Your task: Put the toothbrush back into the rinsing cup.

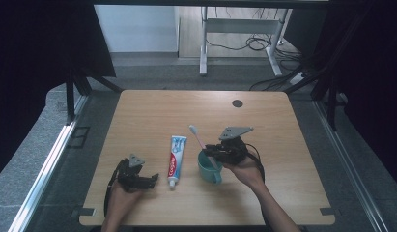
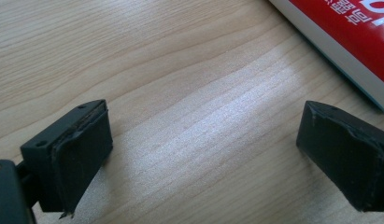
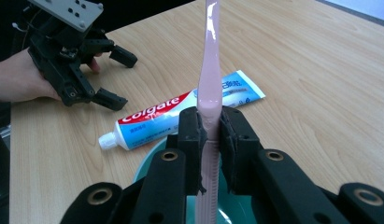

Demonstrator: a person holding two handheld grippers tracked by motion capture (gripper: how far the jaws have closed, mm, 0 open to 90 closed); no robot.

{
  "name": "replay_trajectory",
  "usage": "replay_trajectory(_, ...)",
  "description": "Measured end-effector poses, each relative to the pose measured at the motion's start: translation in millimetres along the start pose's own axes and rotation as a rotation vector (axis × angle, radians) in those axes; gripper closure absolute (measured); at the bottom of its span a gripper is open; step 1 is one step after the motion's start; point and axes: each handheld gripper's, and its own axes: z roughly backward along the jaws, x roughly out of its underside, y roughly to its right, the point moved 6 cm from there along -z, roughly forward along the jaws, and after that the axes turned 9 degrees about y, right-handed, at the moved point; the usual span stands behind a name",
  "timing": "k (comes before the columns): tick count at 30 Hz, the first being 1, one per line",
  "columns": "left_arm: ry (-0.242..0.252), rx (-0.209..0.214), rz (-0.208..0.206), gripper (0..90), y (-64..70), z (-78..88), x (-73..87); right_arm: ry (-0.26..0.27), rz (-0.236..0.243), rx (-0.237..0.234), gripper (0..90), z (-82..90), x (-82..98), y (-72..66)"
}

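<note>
Right gripper [image 3: 209, 140] pinching pink toothbrush [image 3: 211, 74] over teal cup [image 1: 209, 167]. Step: lowering brush in. Next: release. Left gripper [image 2: 199, 149] spread, idle beside toothpaste tube [image 1: 176, 154].

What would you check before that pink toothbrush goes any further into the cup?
1. Right gripper clamped on the toothbrush: ok.
2. Toothbrush handle over the teal cup opening: ok.
3. Cup upright on the table: ok.
4. Toothpaste tube lying clear of the cup: ok.
5. Left gripper open, holding nothing, away from the cup: ok.
6. Handle tip touching the cup bottom: cannot tell.
</note>
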Motion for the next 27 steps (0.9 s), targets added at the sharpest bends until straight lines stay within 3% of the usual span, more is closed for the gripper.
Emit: replay_trajectory(27, 0.000, 0.000, 0.000, 3.3, 0.0, 0.0, 0.0, -0.044, -0.031, -0.015, 78.2, -12.4, 27.4, -0.5)
